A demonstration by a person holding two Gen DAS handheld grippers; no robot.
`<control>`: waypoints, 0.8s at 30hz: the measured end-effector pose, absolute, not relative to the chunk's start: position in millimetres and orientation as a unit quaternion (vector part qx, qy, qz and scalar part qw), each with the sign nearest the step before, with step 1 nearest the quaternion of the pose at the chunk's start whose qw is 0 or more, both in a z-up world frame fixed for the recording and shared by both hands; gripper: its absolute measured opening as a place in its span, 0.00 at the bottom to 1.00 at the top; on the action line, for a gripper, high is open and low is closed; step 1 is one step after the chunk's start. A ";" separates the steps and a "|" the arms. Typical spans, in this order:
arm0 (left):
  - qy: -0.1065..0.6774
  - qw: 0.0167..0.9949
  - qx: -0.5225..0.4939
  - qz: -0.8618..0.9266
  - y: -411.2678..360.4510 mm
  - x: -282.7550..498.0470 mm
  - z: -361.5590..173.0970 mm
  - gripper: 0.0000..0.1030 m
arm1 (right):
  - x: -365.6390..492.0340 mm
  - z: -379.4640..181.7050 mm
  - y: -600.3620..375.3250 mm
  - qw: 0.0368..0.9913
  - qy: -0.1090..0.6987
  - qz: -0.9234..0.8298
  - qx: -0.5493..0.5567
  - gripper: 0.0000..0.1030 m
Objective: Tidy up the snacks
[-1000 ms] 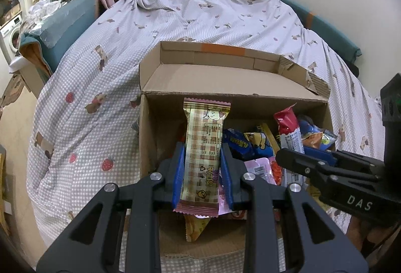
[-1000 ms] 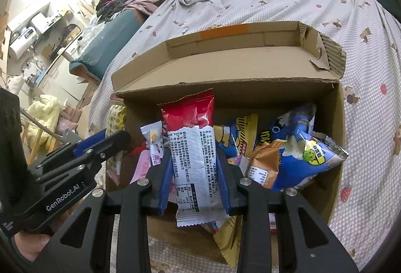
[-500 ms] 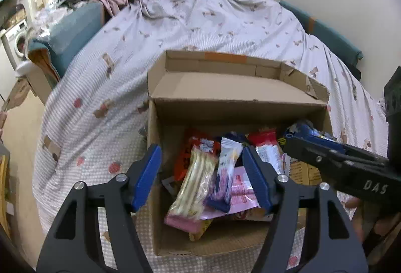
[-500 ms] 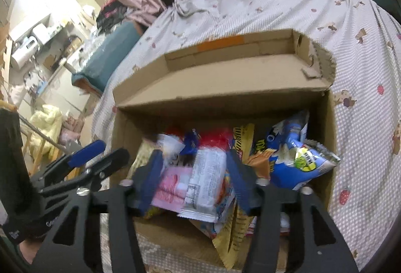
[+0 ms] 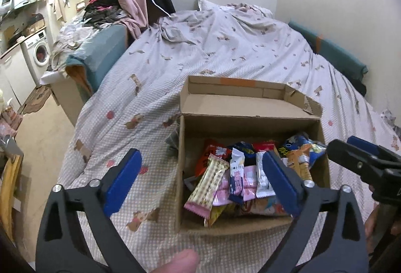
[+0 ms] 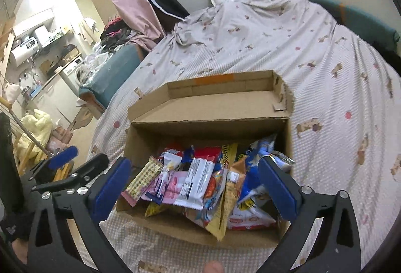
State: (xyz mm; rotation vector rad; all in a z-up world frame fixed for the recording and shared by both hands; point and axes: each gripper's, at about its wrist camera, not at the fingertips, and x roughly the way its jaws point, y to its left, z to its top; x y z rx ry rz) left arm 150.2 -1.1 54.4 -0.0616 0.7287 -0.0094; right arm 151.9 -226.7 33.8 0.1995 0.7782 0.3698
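An open cardboard box [image 5: 248, 127] [image 6: 208, 127] stands on the bed and holds several snack packets. A beige checked bar [image 5: 208, 185] [image 6: 142, 180] lies at the box's left side. A red and white packet [image 6: 198, 180] [image 5: 262, 170] lies in the middle of the pile. My left gripper [image 5: 200, 162] is open and empty, held above and in front of the box. My right gripper [image 6: 193, 167] is open and empty, also above the box's near side. Each gripper shows at the edge of the other's view.
The box sits on a bed with a checked, patterned cover [image 5: 225, 47]. A teal sofa arm [image 5: 100, 52] with clothes piled on it stands left of the bed. A washing machine [image 5: 37, 55] is at far left. The floor [image 5: 42, 142] lies left of the bed.
Both grippers opened and let their packets fall into the box: the left the checked bar, the right the red and white packet. Both then drew back and up from the box.
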 end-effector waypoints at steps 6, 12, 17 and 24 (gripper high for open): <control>0.346 0.938 -0.012 -0.003 3.5 108.3 67.0 1.00 | 111.0 51.4 -240.9 0.914 0.358 0.163 0.095 1.00; 0.355 0.935 -0.017 0.000 9.7 65.6 62.9 1.00 | 67.4 45.7 -252.5 0.918 0.364 0.129 0.086 1.00; 0.349 0.937 -0.026 0.003 13.1 41.4 49.4 1.00 | 41.6 32.2 -256.4 0.921 0.365 0.113 0.075 1.00; 0.334 0.942 -0.019 0.024 10.3 40.2 23.2 1.00 | 28.6 4.9 -248.3 0.935 0.342 0.090 0.044 1.00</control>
